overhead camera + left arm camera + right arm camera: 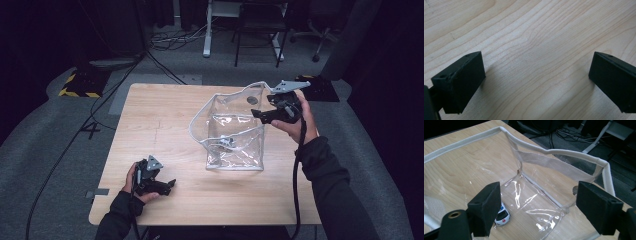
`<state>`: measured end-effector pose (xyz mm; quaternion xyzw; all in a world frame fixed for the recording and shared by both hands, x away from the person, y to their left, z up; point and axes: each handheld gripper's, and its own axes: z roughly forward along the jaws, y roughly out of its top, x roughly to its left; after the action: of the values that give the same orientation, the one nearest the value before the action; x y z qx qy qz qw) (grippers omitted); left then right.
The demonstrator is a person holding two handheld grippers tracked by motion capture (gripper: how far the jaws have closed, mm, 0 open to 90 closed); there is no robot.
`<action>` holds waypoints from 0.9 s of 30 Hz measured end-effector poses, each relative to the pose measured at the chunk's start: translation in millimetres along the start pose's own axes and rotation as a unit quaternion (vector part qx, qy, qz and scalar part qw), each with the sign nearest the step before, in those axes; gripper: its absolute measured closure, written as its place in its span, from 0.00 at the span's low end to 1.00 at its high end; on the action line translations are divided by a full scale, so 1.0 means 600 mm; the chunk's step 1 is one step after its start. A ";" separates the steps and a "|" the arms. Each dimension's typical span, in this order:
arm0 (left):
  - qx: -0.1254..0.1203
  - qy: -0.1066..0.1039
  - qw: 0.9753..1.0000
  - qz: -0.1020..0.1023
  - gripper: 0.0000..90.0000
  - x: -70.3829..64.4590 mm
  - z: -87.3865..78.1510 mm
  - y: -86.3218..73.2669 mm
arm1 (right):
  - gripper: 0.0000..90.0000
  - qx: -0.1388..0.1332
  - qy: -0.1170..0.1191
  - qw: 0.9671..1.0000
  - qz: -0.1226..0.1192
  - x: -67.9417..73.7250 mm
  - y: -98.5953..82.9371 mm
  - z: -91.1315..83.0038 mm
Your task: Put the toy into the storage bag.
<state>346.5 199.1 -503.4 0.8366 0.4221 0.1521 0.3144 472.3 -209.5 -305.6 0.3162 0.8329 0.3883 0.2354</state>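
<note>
the clear plastic bag (235, 132) is standing upright on the wooden table (165, 115), right of the table's centre, with its mouth open upward and its white-trimmed rim (554, 151) spreading wide. a white webbing strap (549, 162) is running along the inner wall below the rim. a small white toy car (502, 216) is lying on the bag's floor, partly hidden behind one jaw in the right gripper view.

the right gripper (265, 115) is hovering at the bag's upper right edge, pointing down into the opening. its jaws are standing wide apart and are clamping nothing; the bag's interior is showing between them. the right hand (300, 122) is holding it above the table surface.

the left gripper (167, 186) is resting low at the near left part of the table, well apart from the bag. its jaws are spread wide, with bare wood grain lying between them. the left hand (132, 182) is gripping its body.
</note>
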 end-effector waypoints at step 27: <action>0.000 0.000 1.000 0.000 0.01 0.000 0.000 0.000 | 0.23 -0.047 -0.041 0.998 -0.001 -0.013 -0.024 -0.066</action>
<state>346.5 199.1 -503.4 0.8366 0.4220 0.1520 0.3144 447.7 -241.6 -292.5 0.3193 0.8037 0.4139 0.2845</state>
